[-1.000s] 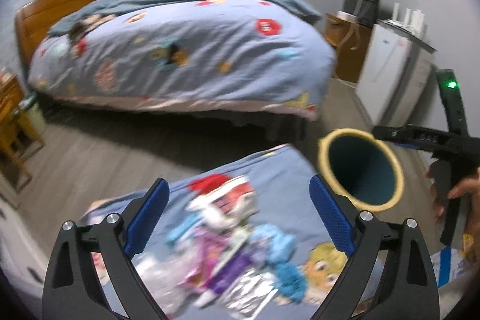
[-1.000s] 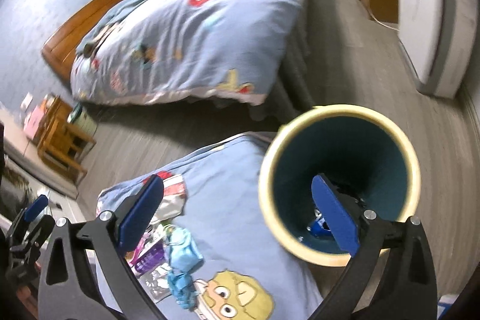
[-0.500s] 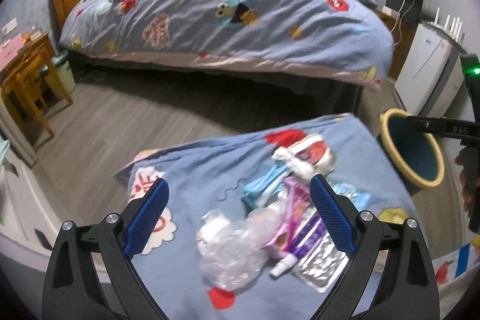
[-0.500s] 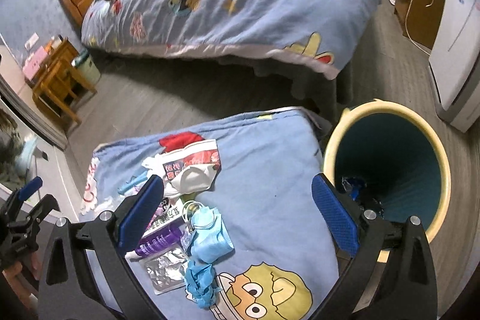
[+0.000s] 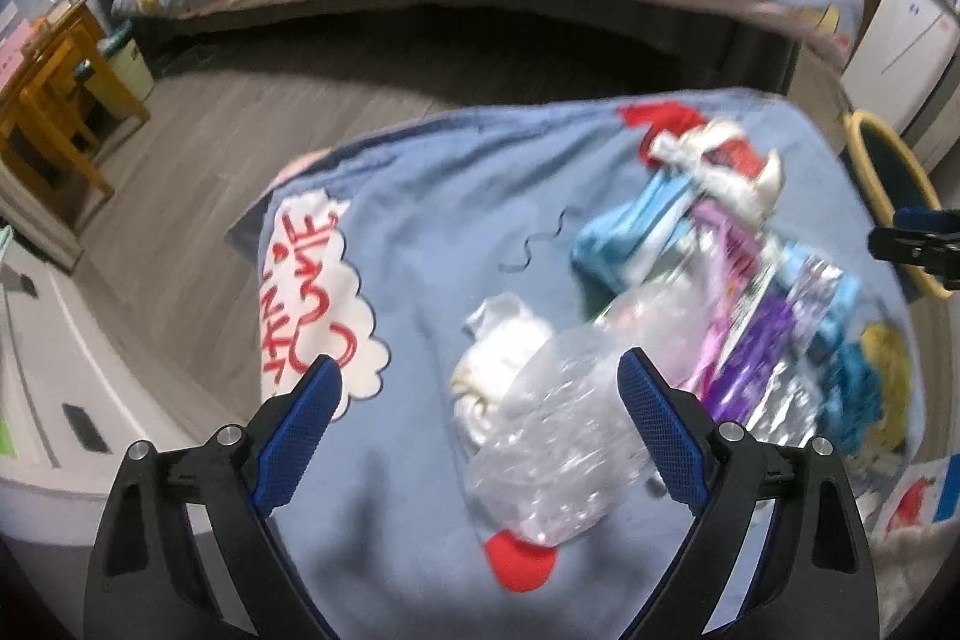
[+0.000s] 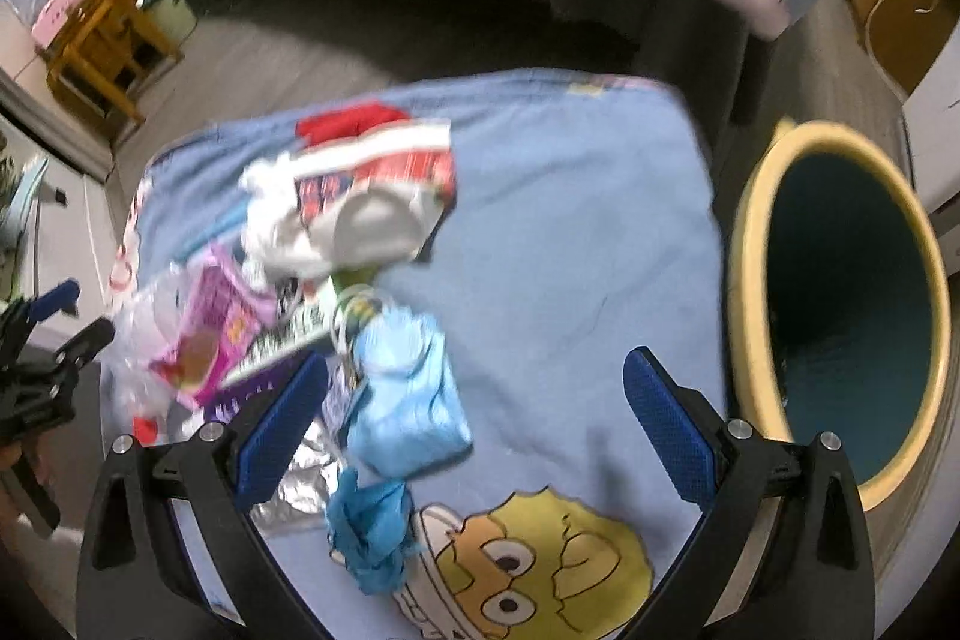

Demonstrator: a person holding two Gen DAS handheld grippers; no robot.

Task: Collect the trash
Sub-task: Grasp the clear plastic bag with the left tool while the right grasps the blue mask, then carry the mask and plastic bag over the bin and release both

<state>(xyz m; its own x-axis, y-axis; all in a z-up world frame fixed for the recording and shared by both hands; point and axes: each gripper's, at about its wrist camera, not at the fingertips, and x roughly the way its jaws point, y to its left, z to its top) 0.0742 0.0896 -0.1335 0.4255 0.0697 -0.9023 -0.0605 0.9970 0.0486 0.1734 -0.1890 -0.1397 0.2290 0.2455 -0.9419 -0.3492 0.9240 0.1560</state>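
While both grippers hang spread and empty, we list: left gripper [image 5: 474, 388] above a clear plastic bag [image 5: 558, 448]; right gripper [image 6: 477, 379] over a light-blue packet [image 6: 408, 400]; trash heap, blurred, on the blue cartoon cloth [image 6: 570, 244]; yellow-rimmed bin [image 6: 840, 316] just beside the cloth's right edge

Red hand-drawn lettering fills a white cloud patch [image 5: 321, 304] on the blue cover [image 5: 420, 220], seemingly "COME", the rest unreadable.
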